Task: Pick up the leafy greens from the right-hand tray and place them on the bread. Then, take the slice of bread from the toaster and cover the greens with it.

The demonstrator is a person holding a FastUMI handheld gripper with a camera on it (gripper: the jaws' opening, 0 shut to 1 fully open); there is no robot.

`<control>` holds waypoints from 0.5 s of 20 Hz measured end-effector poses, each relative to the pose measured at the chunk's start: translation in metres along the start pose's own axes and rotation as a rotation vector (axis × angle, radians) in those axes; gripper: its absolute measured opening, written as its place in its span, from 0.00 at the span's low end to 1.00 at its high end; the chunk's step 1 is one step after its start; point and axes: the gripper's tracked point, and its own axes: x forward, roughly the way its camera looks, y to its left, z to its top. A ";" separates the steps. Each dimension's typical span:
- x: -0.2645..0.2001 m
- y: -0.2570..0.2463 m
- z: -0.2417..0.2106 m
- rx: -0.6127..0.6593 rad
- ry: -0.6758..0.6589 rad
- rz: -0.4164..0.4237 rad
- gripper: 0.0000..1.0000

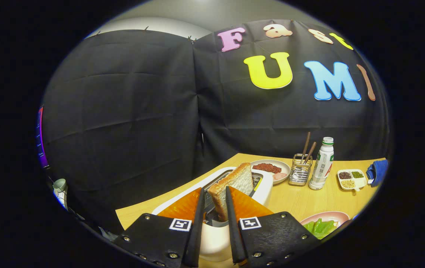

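Note:
A slice of bread (pixel 236 180) stands upright in the slot of a white toaster (pixel 265 186) on the wooden table. My gripper (pixel 214 189) is open, with one finger on each side of the slice's near lower corner. The right finger lies against the bread. A narrow dark gap shows between the left finger and the bread. Leafy greens (pixel 320 226) lie on a pink plate (pixel 332 214) to the right of the fingers, close to the right finger's base.
Beyond the toaster sits a plate of meat (pixel 270 167). To its right stand a wire holder with chopsticks (pixel 300 172), a white bottle (pixel 322 163), a small divided dish (pixel 351 179) and a blue cloth (pixel 377 172). The table's left edge (pixel 141 208) runs just left of the toaster.

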 end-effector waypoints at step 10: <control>0.000 -0.023 0.001 0.045 0.033 -0.068 0.05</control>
